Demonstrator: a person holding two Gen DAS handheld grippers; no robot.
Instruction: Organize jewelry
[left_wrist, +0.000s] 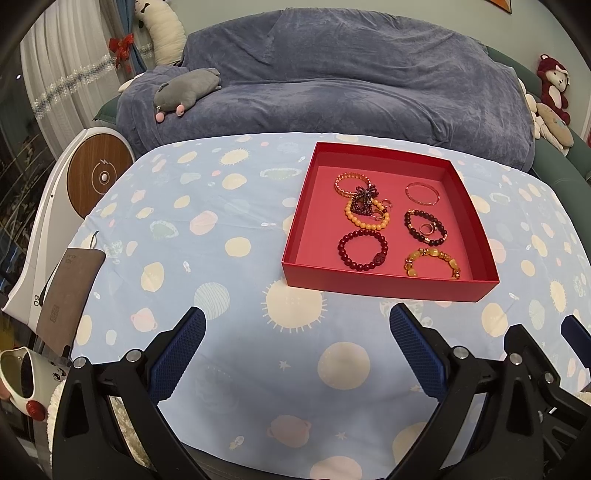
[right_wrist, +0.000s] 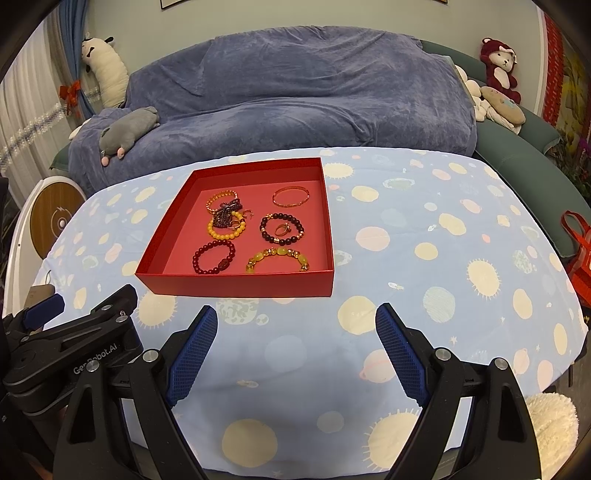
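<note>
A shallow red box (left_wrist: 384, 286) (right_wrist: 236, 288) sits on the patterned blue tablecloth and holds several bracelets. Among them are a dark red beaded bracelet (left_wrist: 362, 249) (right_wrist: 214, 257), a yellow beaded one (left_wrist: 366, 214) (right_wrist: 226, 226), a black beaded one (left_wrist: 425, 227) (right_wrist: 282, 229) with a ring inside it, an amber one (left_wrist: 431, 263) (right_wrist: 277, 259) and a thin gold bangle (left_wrist: 423, 192) (right_wrist: 291, 196). My left gripper (left_wrist: 297, 321) hovers open, short of the box's near wall. Beside it, my right gripper (right_wrist: 296, 319) is open too, nothing between its fingers.
A sofa under a blue blanket (left_wrist: 332, 81) stands behind the table, with a grey plush toy (left_wrist: 184, 92) on it. A brown pouch (left_wrist: 68, 291) lies at the table's left edge. A round white device (left_wrist: 99, 177) stands to the left. A red bag (right_wrist: 580, 254) is at the right.
</note>
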